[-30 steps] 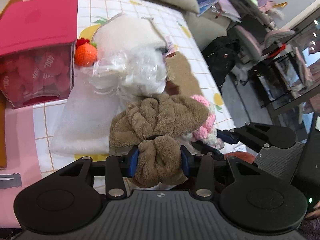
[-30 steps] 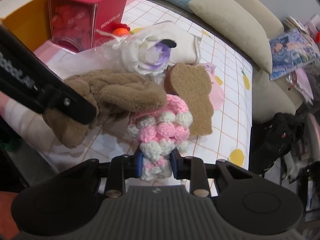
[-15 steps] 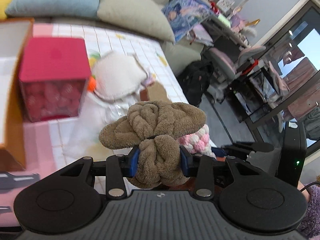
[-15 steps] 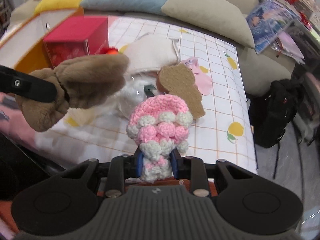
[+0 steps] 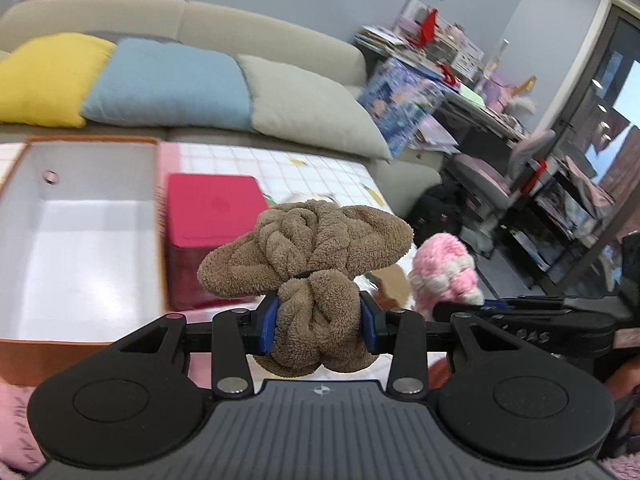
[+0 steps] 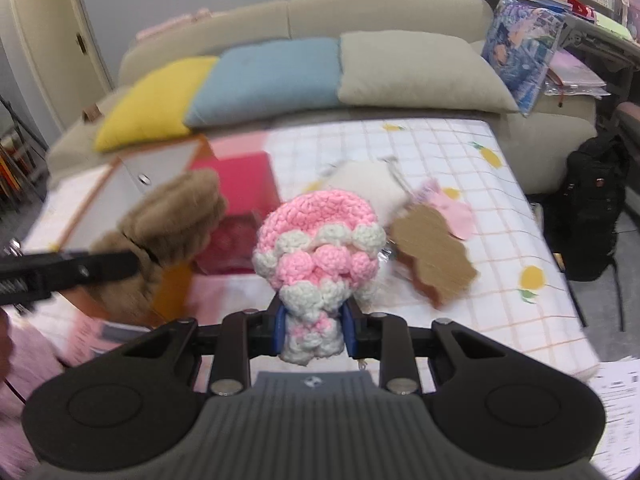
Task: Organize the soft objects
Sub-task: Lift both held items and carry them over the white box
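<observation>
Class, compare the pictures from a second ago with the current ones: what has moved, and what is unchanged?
Both grippers rose off the table, carrying their loads: the left gripper lifted the brown plush, the right gripper the pink crochet piece. Both grips are unchanged. The red box and cardboard cutout stayed on the table.

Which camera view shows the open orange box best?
The left wrist view: the orange box shows its whole white inside there, nearly unblocked. In the right wrist view it is blurred and partly hidden behind the brown plush scrunchie.

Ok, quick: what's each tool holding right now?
Left tool: closed on the brown terry-cloth knotted scrunchie.
Right tool: closed on the pink-and-white crocheted plush.
</observation>
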Demonstrator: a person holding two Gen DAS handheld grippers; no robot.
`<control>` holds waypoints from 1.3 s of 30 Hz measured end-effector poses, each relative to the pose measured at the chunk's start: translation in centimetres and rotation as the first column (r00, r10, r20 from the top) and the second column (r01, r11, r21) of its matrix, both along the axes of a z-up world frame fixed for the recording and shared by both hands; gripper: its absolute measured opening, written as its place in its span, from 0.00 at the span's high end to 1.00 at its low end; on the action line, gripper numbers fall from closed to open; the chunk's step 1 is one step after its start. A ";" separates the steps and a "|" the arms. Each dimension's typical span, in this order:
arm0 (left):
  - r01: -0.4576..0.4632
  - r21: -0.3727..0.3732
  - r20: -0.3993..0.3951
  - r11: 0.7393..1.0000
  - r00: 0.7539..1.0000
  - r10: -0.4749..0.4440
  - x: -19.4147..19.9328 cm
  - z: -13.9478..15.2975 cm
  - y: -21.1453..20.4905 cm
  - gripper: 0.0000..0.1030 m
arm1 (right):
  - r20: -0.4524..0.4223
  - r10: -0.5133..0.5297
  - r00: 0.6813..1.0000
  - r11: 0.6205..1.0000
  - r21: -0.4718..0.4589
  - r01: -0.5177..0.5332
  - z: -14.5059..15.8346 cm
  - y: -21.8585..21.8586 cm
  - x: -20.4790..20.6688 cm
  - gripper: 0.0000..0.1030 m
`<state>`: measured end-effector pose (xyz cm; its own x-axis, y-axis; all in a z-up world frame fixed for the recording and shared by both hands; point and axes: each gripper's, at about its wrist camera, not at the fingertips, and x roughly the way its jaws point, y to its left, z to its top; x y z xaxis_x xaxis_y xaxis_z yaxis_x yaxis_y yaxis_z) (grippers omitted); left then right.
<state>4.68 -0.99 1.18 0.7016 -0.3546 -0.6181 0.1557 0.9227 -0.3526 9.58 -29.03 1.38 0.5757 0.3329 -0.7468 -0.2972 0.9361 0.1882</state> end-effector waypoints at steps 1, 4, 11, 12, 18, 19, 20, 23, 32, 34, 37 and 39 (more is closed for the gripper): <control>-0.014 0.012 0.010 1.000 1.000 0.014 -0.3 0.2 0.3 0.55 | -0.001 0.006 1.000 1.000 0.025 -0.005 0.3 0.6 0.0 0.74; -0.059 0.034 0.033 0.998 0.998 0.058 -0.7 0.8 1.5 0.55 | -0.010 0.028 1.000 0.995 0.092 -0.027 1.0 2.4 0.2 0.74; -0.163 0.119 0.057 0.979 0.986 0.157 -0.6 1.8 4.8 0.55 | -0.030 0.115 0.993 0.978 0.181 -0.108 2.0 8.0 2.2 0.74; -0.175 0.135 0.055 0.975 0.984 0.169 -0.5 1.9 5.3 0.55 | -0.036 0.131 0.991 0.974 0.189 -0.122 2.1 9.1 2.6 0.74; -0.219 0.245 0.016 0.944 0.975 0.222 0.7 1.4 7.9 0.55 | -0.054 0.228 0.972 0.954 0.213 -0.212 2.2 14.9 4.9 0.74; -0.222 0.274 0.007 0.936 0.973 0.229 1.1 1.2 8.3 0.55 | -0.061 0.241 0.969 0.951 0.213 -0.224 2.1 16.0 5.4 0.74; -0.223 0.304 -0.001 0.926 0.972 0.234 1.6 0.9 8.5 0.55 | -0.068 0.252 0.965 0.949 0.212 -0.232 2.0 16.8 5.7 0.74; -0.203 0.384 -0.043 0.901 0.971 0.237 3.0 -0.1 9.2 0.55 | -0.103 0.283 0.954 0.943 0.211 -0.257 1.2 19.4 7.3 0.74; -0.070 0.489 -0.169 0.869 0.970 0.173 5.7 -3.0 10.2 0.63 | -0.239 0.388 0.890 0.920 0.156 -0.360 -2.1 26.2 11.0 0.73; -0.044 0.496 -0.185 0.867 0.971 0.155 6.0 -3.6 10.6 0.77 | -0.274 0.409 0.870 0.912 0.141 -0.384 -3.0 27.4 11.6 0.73; -0.017 0.511 -0.201 0.859 0.970 0.139 6.7 -4.3 10.7 0.84 | -0.316 0.422 0.850 0.906 0.107 -0.410 -4.2 28.3 12.2 0.73; -0.003 0.507 -0.218 0.862 0.967 0.131 7.0 -4.8 11.1 0.84 | -0.329 0.437 0.837 0.895 0.070 -0.440 -4.9 29.2 12.4 0.73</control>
